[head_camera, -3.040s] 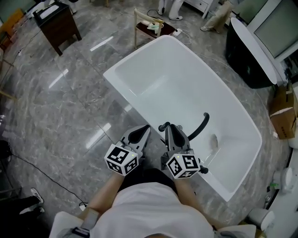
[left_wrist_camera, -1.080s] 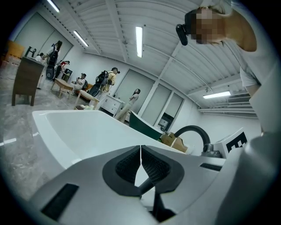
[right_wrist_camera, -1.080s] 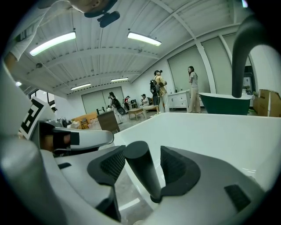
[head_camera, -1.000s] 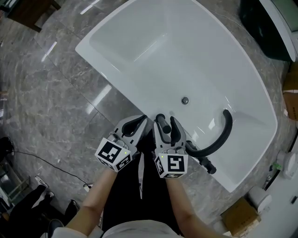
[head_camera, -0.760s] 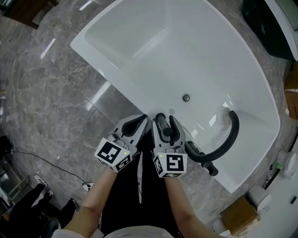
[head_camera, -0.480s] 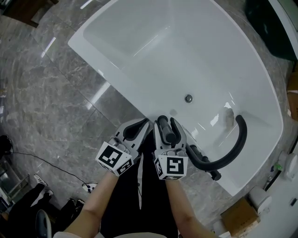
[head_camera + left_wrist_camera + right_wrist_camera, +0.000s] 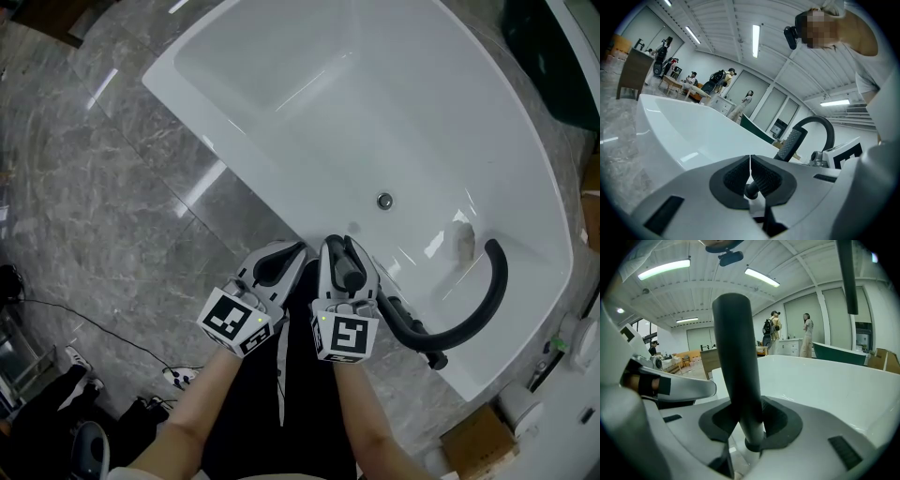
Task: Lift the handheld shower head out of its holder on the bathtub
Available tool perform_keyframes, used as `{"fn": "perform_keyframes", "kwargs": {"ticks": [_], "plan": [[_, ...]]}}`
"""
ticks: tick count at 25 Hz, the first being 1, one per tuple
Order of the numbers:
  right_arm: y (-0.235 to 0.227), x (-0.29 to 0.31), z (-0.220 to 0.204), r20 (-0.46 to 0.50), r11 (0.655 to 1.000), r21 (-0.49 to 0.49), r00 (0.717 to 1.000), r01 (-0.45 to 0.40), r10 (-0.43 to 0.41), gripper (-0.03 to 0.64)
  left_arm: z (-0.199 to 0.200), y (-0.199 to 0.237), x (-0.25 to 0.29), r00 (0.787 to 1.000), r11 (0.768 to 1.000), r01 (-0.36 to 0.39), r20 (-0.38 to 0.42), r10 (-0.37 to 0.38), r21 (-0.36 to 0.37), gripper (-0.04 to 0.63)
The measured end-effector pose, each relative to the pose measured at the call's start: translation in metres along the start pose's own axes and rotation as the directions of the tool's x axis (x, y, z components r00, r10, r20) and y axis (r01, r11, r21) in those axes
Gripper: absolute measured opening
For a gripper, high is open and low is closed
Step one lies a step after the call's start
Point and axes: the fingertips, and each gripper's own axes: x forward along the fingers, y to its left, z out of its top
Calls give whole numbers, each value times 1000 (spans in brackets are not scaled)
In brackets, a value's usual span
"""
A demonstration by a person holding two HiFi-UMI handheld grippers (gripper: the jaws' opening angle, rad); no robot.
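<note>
Grips black cylindrical handheld shower head (image 7: 736,357) in right tool (image 7: 339,246), having just closed jaws onto it; holds left tool (image 7: 287,253) closed, empty, at 9 o'clock.

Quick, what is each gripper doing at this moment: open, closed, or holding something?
Left gripper: closed, holding nothing.
Right gripper: jaws have just been closing, now clamped on the dark handle of the shower head.
</note>
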Motion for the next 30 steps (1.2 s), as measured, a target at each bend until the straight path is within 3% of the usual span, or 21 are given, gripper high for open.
{"fn": "perform_keyframes", "kwargs": {"ticks": [7,13,30], "plan": [[-3,-4,5,8,1000,24,1000,-7,7,130,5,-4,-2,1000,1000,8,3,-8,0,14],[6,-5,20,28,998,-49,999,-31,32,129,11,-5,-1,1000,1000,13,1,-13,15,13],[18,-36,73,88,997,-61,995,-49,55,127,54,-23,-16,999,998,28,43,-31,63,14]]}}
